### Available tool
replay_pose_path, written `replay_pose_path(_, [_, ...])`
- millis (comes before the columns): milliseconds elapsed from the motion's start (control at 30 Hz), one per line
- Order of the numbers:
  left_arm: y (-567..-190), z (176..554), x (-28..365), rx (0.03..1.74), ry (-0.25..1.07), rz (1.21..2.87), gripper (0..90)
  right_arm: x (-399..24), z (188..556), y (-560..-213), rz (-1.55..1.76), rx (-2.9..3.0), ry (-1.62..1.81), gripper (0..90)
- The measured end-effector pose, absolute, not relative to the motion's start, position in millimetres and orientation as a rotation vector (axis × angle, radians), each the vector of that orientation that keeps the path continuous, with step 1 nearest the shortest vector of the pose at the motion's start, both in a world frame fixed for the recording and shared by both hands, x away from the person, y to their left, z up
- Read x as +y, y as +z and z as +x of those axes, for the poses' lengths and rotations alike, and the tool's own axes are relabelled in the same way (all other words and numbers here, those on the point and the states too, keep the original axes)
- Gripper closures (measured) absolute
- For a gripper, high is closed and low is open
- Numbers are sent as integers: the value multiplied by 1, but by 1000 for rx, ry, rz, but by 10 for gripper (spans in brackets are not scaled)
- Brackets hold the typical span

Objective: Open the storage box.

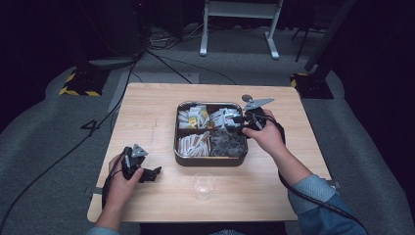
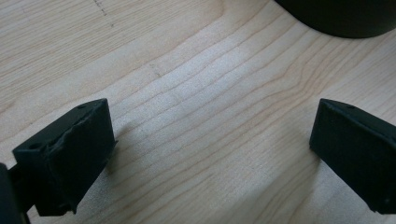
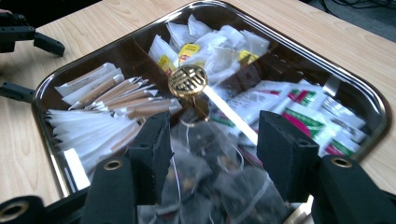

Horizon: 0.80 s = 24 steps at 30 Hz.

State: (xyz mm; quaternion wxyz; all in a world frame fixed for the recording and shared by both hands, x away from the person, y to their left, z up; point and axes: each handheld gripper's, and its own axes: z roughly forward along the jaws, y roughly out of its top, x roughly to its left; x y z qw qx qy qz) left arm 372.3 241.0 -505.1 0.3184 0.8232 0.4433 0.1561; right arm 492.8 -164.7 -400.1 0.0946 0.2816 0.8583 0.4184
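**Two grippers, one glass, one four-part tray**

The left gripper (image 1: 152,173) rests low on the wooden table (image 1: 147,105), jaws spread wide over bare wood. Right of it stands one clear glass (image 1: 203,186). The compartmented tray (image 1: 177,128) has four sections of packets and a gold knob (image 3: 187,80). The right gripper (image 3: 212,142) hovers over the dark tea bags (image 3: 210,186), jaws apart, empty.

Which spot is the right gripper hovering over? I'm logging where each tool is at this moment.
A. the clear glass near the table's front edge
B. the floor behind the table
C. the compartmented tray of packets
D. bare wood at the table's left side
C: the right gripper hangs with its jaws apart over the tray, above its dark tea bags.
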Motion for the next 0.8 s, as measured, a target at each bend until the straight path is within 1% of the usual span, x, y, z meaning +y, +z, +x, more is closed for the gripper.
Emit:
replay_pose_path(167, [-505, 373, 241, 1154, 405, 2171, 1, -143, 501, -409, 799, 2571, 1191, 445])
replay_pose_path(567, [-505, 374, 241, 1151, 403, 2176, 1, -113, 517, -426, 813, 2615, 1151, 460])
replay_pose_path(667, [-505, 375, 241, 1145, 404, 2178, 1, -105, 519, -431, 812, 2627, 1140, 471])
replay_pose_path(767, [-505, 375, 240, 1145, 401, 2178, 1, -97, 519, -435, 796, 2622, 1115, 522])
replay_pose_path(800, [-505, 375, 240, 1144, 402, 2178, 1, -97, 519, -435, 796, 2622, 1115, 522])
